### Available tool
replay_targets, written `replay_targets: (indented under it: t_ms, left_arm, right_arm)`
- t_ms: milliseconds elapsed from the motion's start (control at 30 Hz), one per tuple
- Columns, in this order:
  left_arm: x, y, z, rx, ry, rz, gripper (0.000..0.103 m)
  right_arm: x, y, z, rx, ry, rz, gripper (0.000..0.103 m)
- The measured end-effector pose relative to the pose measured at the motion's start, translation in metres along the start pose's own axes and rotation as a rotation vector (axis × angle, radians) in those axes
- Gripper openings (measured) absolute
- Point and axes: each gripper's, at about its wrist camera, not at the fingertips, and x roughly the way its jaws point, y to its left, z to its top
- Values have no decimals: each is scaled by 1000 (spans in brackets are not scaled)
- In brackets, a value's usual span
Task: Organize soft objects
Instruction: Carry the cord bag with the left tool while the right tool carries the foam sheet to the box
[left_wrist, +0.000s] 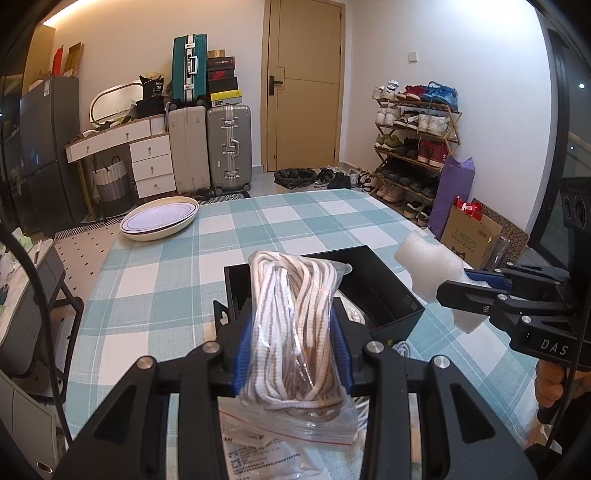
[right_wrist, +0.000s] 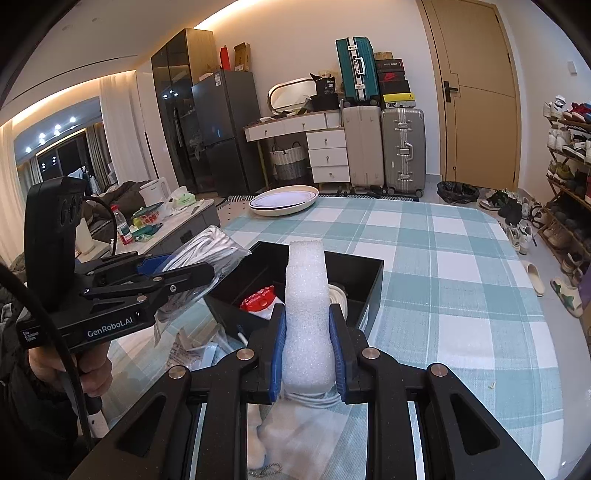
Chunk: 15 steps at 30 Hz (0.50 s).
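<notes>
Holding: left gripper (left_wrist: 291, 343) pinching bagged rope (left_wrist: 295, 325), right gripper (right_wrist: 306, 347) pinching foam block (right_wrist: 306, 314); both near black box (right_wrist: 369, 284), likely for depositing.

Evenly and warmly lit from a glowing ceiling cove (right_wrist: 122, 70), with soft, faint shadows. Strongly bowed at the fisheye edges, dark in the corners. Sharp throughout, apart from glare on a plastic bag (left_wrist: 295, 332).
</notes>
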Motion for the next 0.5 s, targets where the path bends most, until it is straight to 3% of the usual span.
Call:
replay_targets:
  t_ms: [500]
  left_arm:
    - [26, 22, 19, -28, 48, 19, 36]
  right_arm:
    - [48, -2, 32, -9, 82, -48, 22]
